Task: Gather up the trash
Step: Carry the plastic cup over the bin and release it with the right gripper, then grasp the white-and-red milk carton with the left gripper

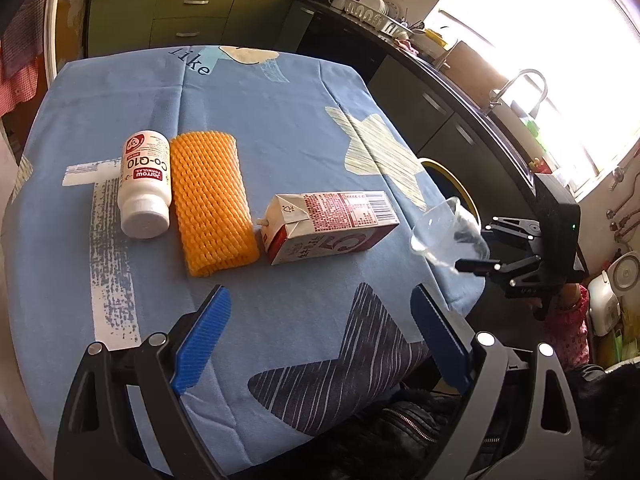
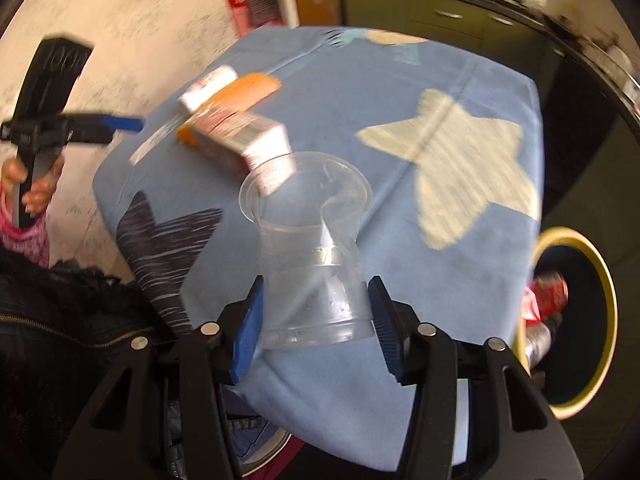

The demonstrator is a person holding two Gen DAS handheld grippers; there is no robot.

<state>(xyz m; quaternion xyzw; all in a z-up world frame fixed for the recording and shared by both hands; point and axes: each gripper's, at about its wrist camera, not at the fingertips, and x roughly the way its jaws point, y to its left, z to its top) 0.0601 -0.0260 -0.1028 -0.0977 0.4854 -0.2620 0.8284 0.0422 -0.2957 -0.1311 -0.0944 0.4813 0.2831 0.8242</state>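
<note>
Left wrist view, far left of the table (image 1: 288, 92) w/ its blue star-print cloth: white supplement bottle (image 1: 144, 184) lying on its side, cap toward the cam, touching the orange foam net sleeve (image 1: 212, 204) just to its right. Next over, mid-frame, a milk carton (image 1: 328, 226) lying flat, spout end near the sleeve but apart from it. Bottom of frame, the left gripper (image 1: 320, 340) hangs over the cloth, blue pads spread wide, nothing btwn them. Right edge of the table: clear plastic cup (image 1: 450, 236) up in the air, tipped sideways, pinched by the right gripper (image 1: 476, 248) coming in from the right; a pink sleeve (image 1: 568, 328) shows behind it. Yellow-rimmed bin (image 1: 452, 184) peeks out behind the table edge, just past the cup. Right wrist view, blurry: far left, the other gripper seen side-on, a hand (image 2: 36, 188) around its handle. Centre-left, carton, sleeve and bottle smeared together at the cloth's upper left. Centre-bottom, the cup sits btwn the right gripper's pads, base squeezed in, mouth pointing away toward the carton. Pads press both its sides. Far right, bin beside the table w/ red and silver trash (image 2: 546, 300) already inside; cup not over it yet.
</note>
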